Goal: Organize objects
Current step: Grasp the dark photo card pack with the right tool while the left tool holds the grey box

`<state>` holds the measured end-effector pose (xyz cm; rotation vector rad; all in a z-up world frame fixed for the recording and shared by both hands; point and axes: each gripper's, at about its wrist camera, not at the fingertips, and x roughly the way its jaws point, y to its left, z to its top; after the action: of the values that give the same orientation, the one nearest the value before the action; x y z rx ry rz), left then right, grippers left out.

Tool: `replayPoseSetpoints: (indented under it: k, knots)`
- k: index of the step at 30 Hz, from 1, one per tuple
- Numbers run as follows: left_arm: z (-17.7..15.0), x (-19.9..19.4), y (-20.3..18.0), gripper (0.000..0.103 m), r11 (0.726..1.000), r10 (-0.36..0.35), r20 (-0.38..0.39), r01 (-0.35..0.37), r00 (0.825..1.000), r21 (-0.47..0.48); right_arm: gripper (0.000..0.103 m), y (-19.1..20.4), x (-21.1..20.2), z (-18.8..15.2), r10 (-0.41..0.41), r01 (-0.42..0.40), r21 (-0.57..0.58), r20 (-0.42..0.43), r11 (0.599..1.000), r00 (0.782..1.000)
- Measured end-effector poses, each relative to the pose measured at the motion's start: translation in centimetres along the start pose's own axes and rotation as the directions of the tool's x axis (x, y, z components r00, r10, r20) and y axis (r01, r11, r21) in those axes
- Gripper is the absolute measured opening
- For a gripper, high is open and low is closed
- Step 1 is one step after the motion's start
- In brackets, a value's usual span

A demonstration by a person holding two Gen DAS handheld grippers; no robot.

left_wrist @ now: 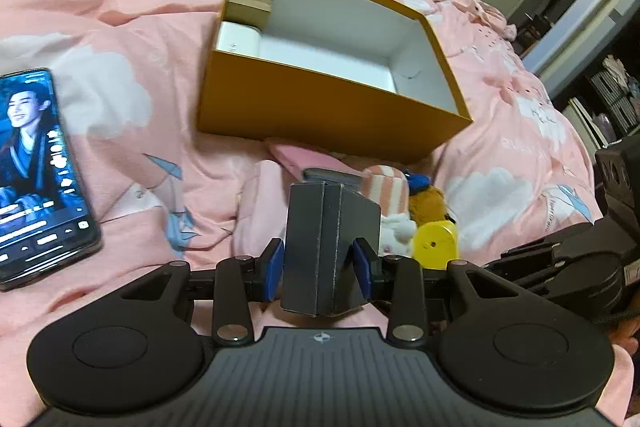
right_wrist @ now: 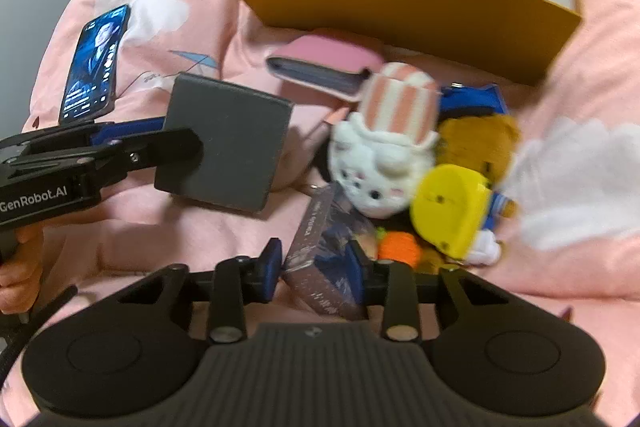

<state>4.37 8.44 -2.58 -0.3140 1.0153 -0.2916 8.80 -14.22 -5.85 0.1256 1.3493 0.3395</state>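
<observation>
Two grips at once: my left gripper [left_wrist: 318, 269] is clamped on a dark grey box [left_wrist: 332, 247], held in front of the orange box [left_wrist: 320, 107]. My right gripper [right_wrist: 314, 265] has a purplish flat packet [right_wrist: 328, 259] between its pads; whether they press it I cannot tell. Plush toys [right_wrist: 384, 163] and a yellow case [right_wrist: 452, 207] lie before the orange box; a white carton [left_wrist: 238, 41] sits inside.
</observation>
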Motion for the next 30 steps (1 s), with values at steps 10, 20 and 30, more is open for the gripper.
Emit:
replayPoseSetpoints:
  k: [10,20,30]
  knots:
    - [-0.3,2.4,-1.6,0.042,0.999,-0.02,-0.076,0.023,0.997,0.045,0.033,-0.3,-0.3,0.0,-0.006,0.005,-0.043,-0.016,0.999,1.0]
    - [-0.3,2.3,-1.6,0.042,0.999,-0.007,-0.07,0.01,0.998,0.045,0.034,3.0,2.8,2.8,-0.118,0.075,-0.321,-0.115,0.944,0.986]
    - [-0.1,1.8,-1.2,0.041,0.999,0.005,-0.043,-0.003,0.999,0.042,0.028,3.0,4.3,3.9,-0.092,0.017,-0.354,-0.196,0.935,0.976]
